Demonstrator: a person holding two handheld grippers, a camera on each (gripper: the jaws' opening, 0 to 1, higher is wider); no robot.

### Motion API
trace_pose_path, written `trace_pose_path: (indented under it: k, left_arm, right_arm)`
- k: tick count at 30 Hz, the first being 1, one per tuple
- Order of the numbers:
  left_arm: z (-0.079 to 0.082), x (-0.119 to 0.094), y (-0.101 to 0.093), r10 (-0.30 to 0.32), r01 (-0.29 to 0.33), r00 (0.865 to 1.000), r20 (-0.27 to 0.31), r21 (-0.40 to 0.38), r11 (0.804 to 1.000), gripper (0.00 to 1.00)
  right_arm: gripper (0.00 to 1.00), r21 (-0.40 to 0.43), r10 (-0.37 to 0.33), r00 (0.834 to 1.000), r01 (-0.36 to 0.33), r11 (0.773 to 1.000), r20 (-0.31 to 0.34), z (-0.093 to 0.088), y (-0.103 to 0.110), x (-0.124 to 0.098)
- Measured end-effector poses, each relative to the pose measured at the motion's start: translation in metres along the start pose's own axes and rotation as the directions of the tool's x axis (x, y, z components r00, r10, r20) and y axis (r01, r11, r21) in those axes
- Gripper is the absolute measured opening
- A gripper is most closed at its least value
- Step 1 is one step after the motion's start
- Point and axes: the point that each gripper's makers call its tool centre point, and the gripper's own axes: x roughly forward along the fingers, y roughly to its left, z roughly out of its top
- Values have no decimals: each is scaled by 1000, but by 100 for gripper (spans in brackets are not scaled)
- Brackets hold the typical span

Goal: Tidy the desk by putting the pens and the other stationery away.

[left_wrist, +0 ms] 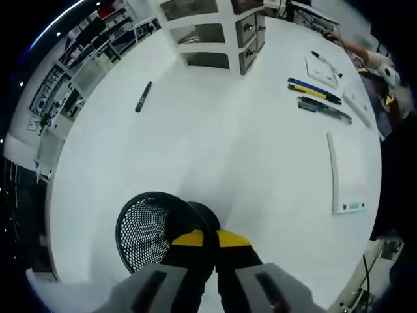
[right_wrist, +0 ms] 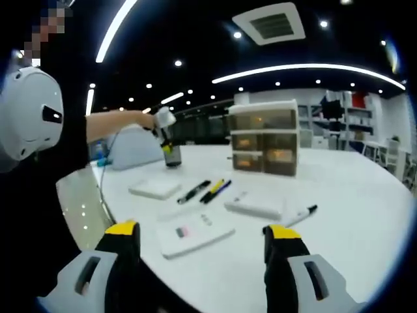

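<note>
While left gripper (left_wrist: pixel 204 240) jaws hide mesh cup (left_wrist: pixel 146 228) rim: closed, grasp unclear | right gripper (right_wrist: pixel 202 240) jaws wide, empty

Your left gripper view looks steeply down on the white desk (left_wrist: pixel 215 124) from well above it, with the black mesh pen cup (left_wrist: pixel 146 228) close under the lens and the drawer unit (left_wrist: pixel 212 32) far off at the top of the picture. Your right gripper view sits low at the desk's near edge and faces level across it toward the same drawer unit (right_wrist: pixel 264 137), taking in the ceiling lights too. Both views share the desk top, the drawers and the row of pens (left_wrist: pixel 313 90) (right_wrist: pixel 210 190), seen from different sides.
</note>
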Motion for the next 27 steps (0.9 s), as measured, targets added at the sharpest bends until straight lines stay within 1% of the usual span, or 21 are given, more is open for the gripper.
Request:
trace_pose_path:
  k: [3, 7, 8, 9, 13, 14, 17, 18, 19, 20, 21, 22, 24, 27]
  left_arm:
    - [-5, 2, -2, -18, 18, 1000, -3, -20, 1000, 5]
    - [-10, 4, -1, -22, 22, 1000, -3, -25, 999, 4]
    - [-10, 5, -4, -38, 38, 999, -1, -42, 998, 4]
    - [-11, 6, -4, -45, 45, 999, -1, -41, 998, 4]
    - [-10, 5, -4, -45, 45, 999, 10, -52, 998, 5]
    - [-9, 5, -4, -44, 44, 999, 10, -52, 998, 5]
    - [-8, 5, 0, -6, 6, 1000, 5, -20, 1000, 6]
    - [-9, 5, 0, -2, 2, 1000, 2, -12, 1000, 7]
    - [-9, 6, 1, 5, -5, 1000, -5, 15, 1000, 10]
    - [-10, 5, 2, 19, -18, 1000, -14, 54, 998, 16]
    - [-9, 5, 1, 30, -29, 1000, -10, 54, 998, 25]
    - [-9, 5, 1, 33, -33, 999, -10, 50, 998, 31]
    - [-7, 2, 2, 45, -45, 999, -8, 38, 998, 37]
    - [-5, -3, 5, 77, -76, 997, -10, 56, 996, 42]
  right_arm:
    - [74, -2, 0, 1000, 0, 1000, -1, 0, 0, 1]
    - [74, -1, -1, 1000, 1, 1000, -2, 0, 0, 1]
    - [74, -1, -1, 1000, 1, 1000, -3, 0, 0, 1]
    - [73, -1, -2, 1000, 2, 1000, -4, 0, 0, 1]
    - [73, -2, -4, 1000, 4, 1000, -6, 0, 0, 0]
    - [73, -2, -4, 1000, 4, 1000, -6, 0, -1, 0]
    - [73, -2, -1, 1000, 1, 1000, -5, 1, 0, 1]
    - [73, -2, 0, 1000, 0, 1000, -4, 1, 0, 1]
    - [73, -2, 2, 1000, -2, 1000, -4, 1, 1, 1]
    - [73, -2, 2, 1000, -2, 1000, -5, 1, 1, 1]
    - [73, -3, 4, 1000, -4, 1000, -5, 1, 1, 1]
    - [73, -3, 5, 1000, -5, 1000, -5, 1, 1, 1]
    - [73, -4, 6, 1000, -6, 1000, -2, 1, 1, 1]
    - [73, -3, 7, 1000, -7, 1000, 3, 2, 1, 0]
